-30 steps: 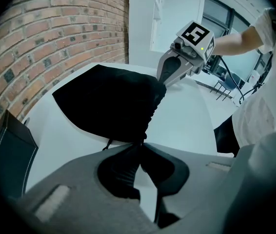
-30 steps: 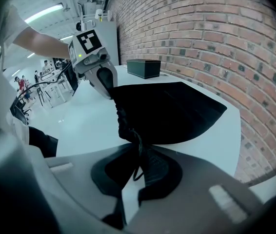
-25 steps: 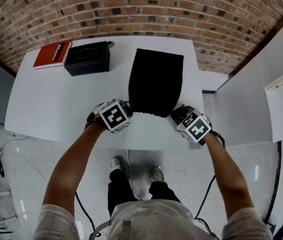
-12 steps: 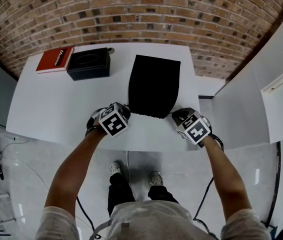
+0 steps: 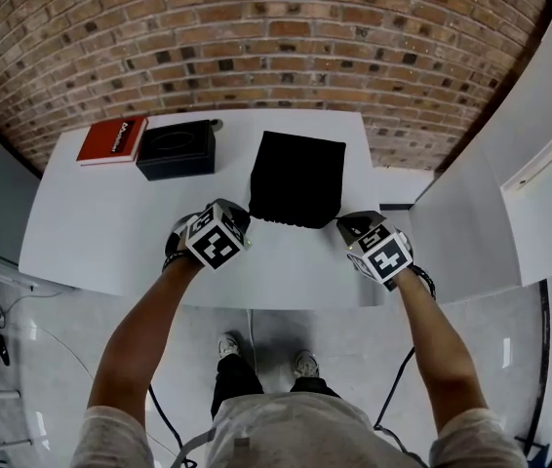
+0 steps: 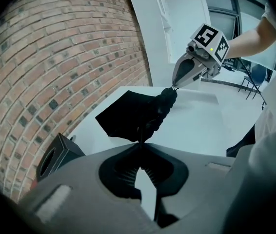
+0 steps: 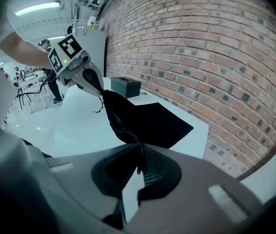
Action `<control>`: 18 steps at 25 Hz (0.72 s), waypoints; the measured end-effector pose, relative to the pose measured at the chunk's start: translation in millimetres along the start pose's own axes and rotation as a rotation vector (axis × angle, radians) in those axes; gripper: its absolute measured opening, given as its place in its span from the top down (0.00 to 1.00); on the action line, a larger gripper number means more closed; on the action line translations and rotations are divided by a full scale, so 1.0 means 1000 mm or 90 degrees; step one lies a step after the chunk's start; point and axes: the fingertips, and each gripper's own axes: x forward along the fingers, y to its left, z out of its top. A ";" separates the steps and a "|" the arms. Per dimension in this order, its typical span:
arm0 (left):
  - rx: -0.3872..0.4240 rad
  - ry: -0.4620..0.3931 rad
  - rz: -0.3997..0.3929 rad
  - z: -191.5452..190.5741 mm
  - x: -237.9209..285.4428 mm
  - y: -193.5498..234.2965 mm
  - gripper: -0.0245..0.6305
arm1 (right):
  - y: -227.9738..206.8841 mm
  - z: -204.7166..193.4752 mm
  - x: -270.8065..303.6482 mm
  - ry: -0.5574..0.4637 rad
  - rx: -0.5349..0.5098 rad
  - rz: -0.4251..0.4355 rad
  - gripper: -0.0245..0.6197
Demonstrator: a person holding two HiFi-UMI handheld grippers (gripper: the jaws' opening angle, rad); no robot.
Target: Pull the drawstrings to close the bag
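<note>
A black drawstring bag (image 5: 296,176) lies flat on the white table (image 5: 100,222), with its gathered mouth towards me. My left gripper (image 5: 243,218) is at the mouth's left corner and shut on the left drawstring (image 6: 139,139). My right gripper (image 5: 345,225) is at the right corner, shut on the right drawstring (image 7: 137,141). The left gripper view shows the bunched bag (image 6: 137,115) and, beyond it, the right gripper (image 6: 173,86) at the puckered end. In the right gripper view the bag (image 7: 150,122) stretches towards the left gripper (image 7: 100,90).
A red book (image 5: 112,139) and a black tissue box (image 5: 177,148) sit at the table's far left. A brick wall (image 5: 256,47) runs behind the table. White partitions (image 5: 539,154) stand at the right. The table's near edge lies just under both grippers.
Both grippers have drawn slightly apart. The bag's near edge has puckered more, and the bag looks shorter.
</note>
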 end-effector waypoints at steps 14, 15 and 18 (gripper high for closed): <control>-0.046 -0.089 0.112 0.057 -0.055 0.047 0.95 | -0.040 0.056 -0.035 -0.093 0.030 -0.061 0.96; -0.048 -0.096 0.121 0.061 -0.060 0.050 0.95 | -0.042 0.061 -0.039 -0.099 0.032 -0.067 0.96; -0.058 -0.113 0.151 0.072 -0.074 0.056 0.95 | -0.050 0.075 -0.050 -0.122 0.040 -0.082 0.96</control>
